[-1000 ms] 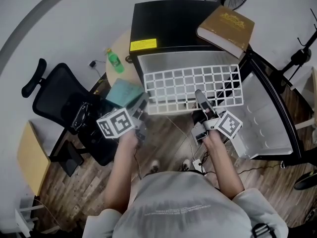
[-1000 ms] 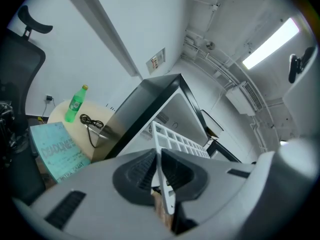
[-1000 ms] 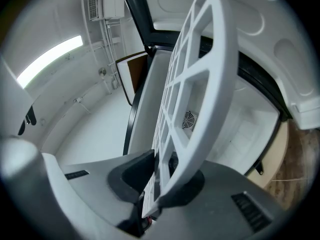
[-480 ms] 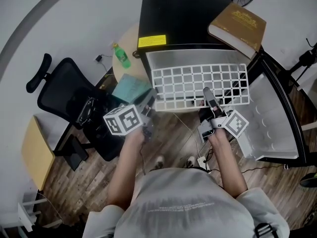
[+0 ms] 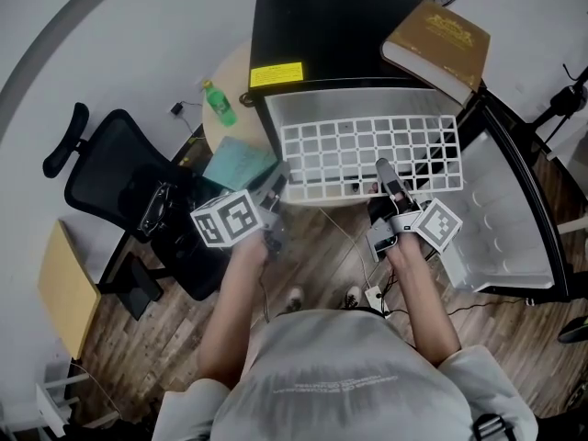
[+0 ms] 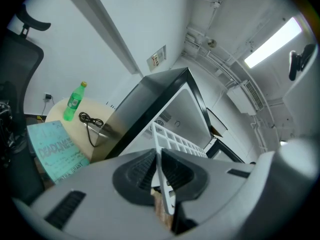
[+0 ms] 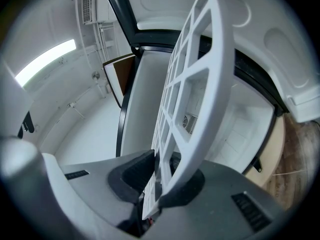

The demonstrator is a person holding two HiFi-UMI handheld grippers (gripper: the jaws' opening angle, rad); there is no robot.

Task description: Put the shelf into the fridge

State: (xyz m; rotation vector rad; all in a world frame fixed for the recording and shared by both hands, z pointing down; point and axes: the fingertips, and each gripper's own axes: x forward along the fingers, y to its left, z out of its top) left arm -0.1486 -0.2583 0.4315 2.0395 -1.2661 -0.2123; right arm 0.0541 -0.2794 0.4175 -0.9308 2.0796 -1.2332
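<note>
As the left gripper (image 6: 157, 156) pinches the near left edge of the white plastic grid shelf (image 5: 367, 150), jaws narrow with pads on the rim, the right gripper (image 7: 160, 169) clamps the near edge further right the same way. Shelf extends ahead of both grippers, roughly level, into the white-lined mouth of the open black compact fridge (image 5: 322, 35); depth inside unclear. Open fridge door (image 5: 514, 228) right of right gripper. Brown hardcover book (image 5: 436, 44) lies on the fridge top, ahead. Teal booklet (image 5: 237, 165) just left of left gripper; green plastic bottle (image 5: 219, 104) on the round beige table (image 5: 230, 76) beyond; black office chair (image 5: 110, 173) farther left.
</note>
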